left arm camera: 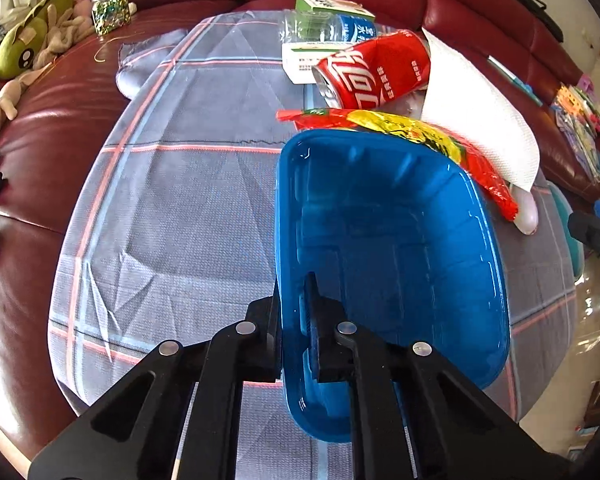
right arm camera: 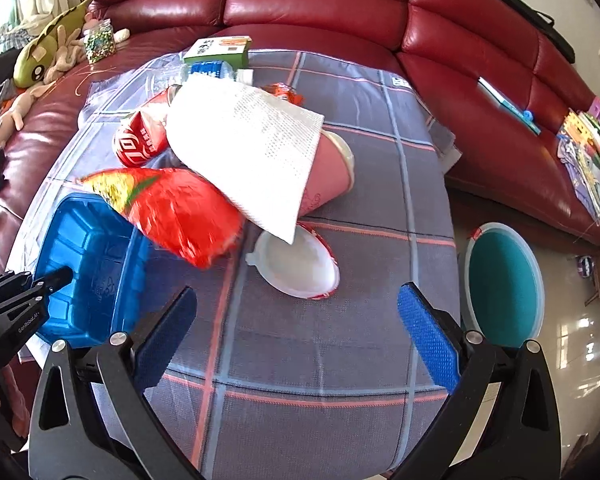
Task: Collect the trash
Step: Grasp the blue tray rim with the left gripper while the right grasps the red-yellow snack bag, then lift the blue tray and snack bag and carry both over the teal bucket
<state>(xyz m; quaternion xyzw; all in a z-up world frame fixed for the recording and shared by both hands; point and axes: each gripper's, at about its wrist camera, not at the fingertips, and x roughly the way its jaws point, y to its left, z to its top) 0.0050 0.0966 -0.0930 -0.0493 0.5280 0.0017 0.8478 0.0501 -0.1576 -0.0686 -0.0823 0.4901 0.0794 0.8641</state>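
My left gripper (left arm camera: 294, 300) is shut on the near wall of an empty blue plastic tray (left arm camera: 400, 240), one finger inside and one outside. The same tray (right arm camera: 88, 264) shows at the left of the right wrist view, with the left gripper (right arm camera: 56, 276) on it. Past the tray lies a trash pile: a red snack bag (right arm camera: 180, 212), a red cola can (left arm camera: 372, 76), a white paper towel (right arm camera: 248, 152) draped over a pink paper cup (right arm camera: 332, 172), and a white lid (right arm camera: 284, 268). My right gripper (right arm camera: 296, 300) hangs open above the cloth near the lid, holding nothing.
A plaid cloth (right arm camera: 300, 360) covers the table. A clear water bottle (left arm camera: 324, 28), a green box (right arm camera: 218, 50) and a white box (left arm camera: 296, 60) lie at the far end. A teal bin (right arm camera: 504, 284) stands on the floor to the right. A red leather sofa (right arm camera: 320, 0) wraps around, with plush toys (left arm camera: 24, 44).
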